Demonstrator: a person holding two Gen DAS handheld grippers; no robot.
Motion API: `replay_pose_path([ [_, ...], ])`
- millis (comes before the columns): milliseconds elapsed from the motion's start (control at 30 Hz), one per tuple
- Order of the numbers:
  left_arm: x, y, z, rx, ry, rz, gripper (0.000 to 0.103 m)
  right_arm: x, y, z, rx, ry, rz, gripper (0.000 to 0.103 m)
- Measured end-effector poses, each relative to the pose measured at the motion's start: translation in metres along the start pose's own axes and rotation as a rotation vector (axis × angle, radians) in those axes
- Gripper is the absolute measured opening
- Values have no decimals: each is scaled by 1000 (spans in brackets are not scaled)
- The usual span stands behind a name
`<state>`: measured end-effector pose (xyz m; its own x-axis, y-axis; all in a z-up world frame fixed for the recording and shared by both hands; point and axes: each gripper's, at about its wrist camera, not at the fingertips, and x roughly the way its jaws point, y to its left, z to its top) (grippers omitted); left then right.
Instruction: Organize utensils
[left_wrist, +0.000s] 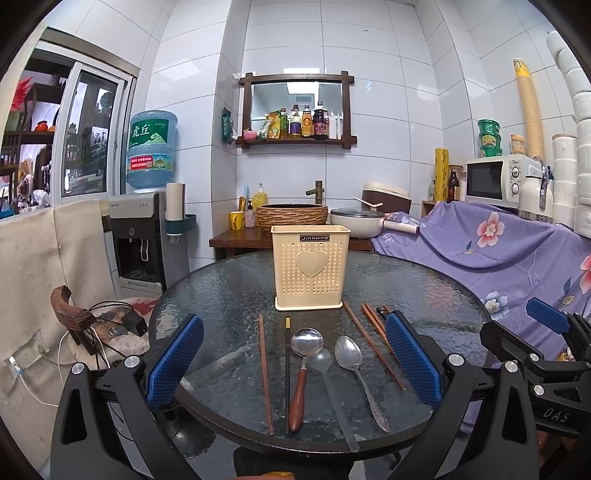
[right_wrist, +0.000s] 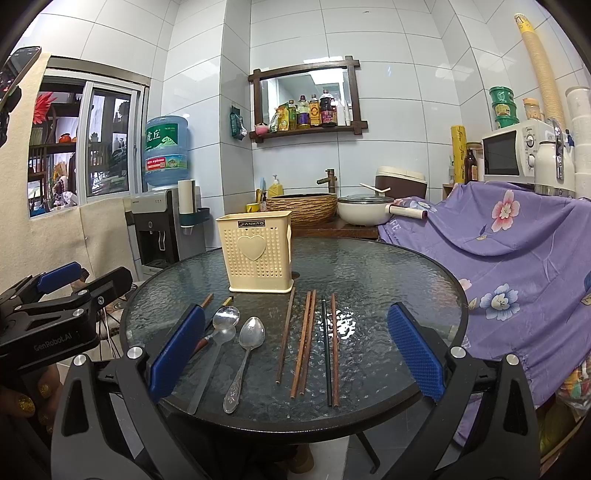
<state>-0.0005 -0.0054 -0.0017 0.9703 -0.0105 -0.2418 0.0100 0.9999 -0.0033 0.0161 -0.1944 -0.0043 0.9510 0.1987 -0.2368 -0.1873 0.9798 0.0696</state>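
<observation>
Lying between spread fingers of both hand-held grippers (left_wrist: 293, 362) (right_wrist: 295, 354): utensils (left_wrist: 347, 352); holder (left_wrist: 310, 267) beyond.

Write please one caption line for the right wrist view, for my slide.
Open right gripper above a glass table with spoons and chopsticks laid before a cream utensil holder.

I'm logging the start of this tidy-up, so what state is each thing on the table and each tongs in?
Left tongs: open, empty, above the near table edge.
Right tongs: open, empty.
Utensil holder: upright on the glass table; nothing sticks out of its top.
Wooden-handled spoon: lying flat, bowl up.
Clear spoon: flat, beside it.
Metal spoon: flat, bowl up.
Brown chopsticks: flat, loose.
Black chopstick: flat.
</observation>
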Motion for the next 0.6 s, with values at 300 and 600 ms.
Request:
replay_pose_path([
  [300, 0, 1, 0, 2, 0, 0, 97, 0, 0, 0, 2, 1, 0, 97],
  [600, 0, 2, 1, 2, 0, 1, 97, 0, 0, 1, 1, 1, 0, 97],
])
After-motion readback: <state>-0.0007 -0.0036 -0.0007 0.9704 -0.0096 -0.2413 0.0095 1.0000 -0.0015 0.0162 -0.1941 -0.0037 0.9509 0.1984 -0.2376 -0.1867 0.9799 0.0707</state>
